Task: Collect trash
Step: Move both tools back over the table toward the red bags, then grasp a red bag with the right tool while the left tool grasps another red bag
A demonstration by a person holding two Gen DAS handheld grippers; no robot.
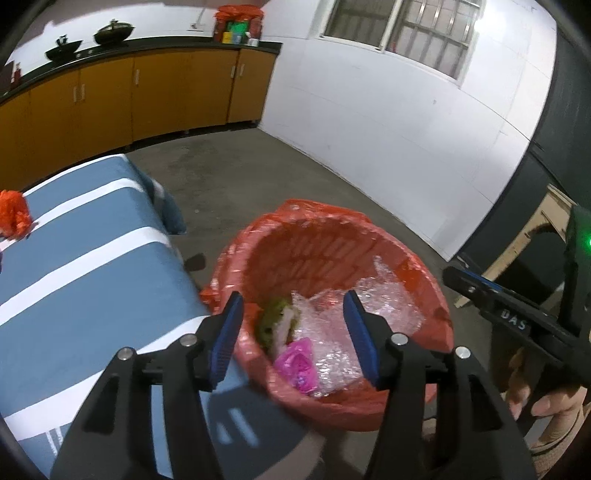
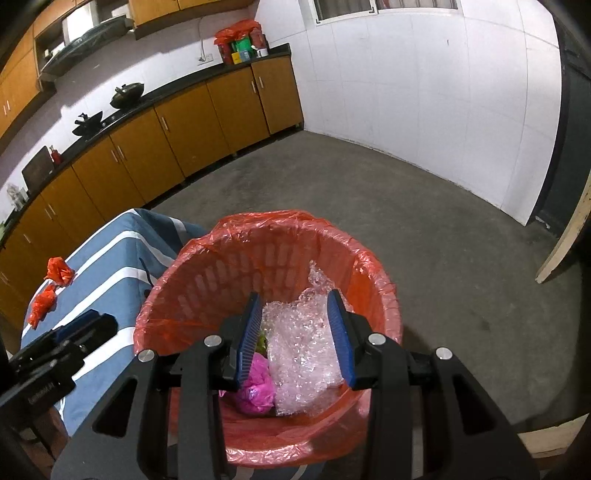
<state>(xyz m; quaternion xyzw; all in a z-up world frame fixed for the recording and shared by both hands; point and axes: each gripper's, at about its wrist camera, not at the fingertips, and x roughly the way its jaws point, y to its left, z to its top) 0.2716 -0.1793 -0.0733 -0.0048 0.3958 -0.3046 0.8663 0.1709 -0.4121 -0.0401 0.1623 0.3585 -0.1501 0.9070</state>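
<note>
While both the left gripper (image 1: 293, 339) and right gripper (image 2: 295, 338) hang wide open and empty over the bin (image 2: 373, 258), orange wrappers (image 2: 59, 271) lie far to their left; they look light and crumpled. Pinch one across its bulk; it should yield softly.

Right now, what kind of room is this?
Most likely a kitchen: orange-brown cabinets run under a dark counter, and two black woks sit on it. A red-lined trash bin stands on the concrete floor.

Bare grey concrete floor (image 2: 332, 192). White panelled walls (image 2: 424, 92) meet at a corner. Barred window (image 1: 402, 33) high on the wall. Orange-brown cabinets (image 2: 177, 136) under a black countertop (image 2: 155, 98), two dark woks (image 1: 110, 34) on it. Upper cabinets (image 2: 159, 9) above.
</note>
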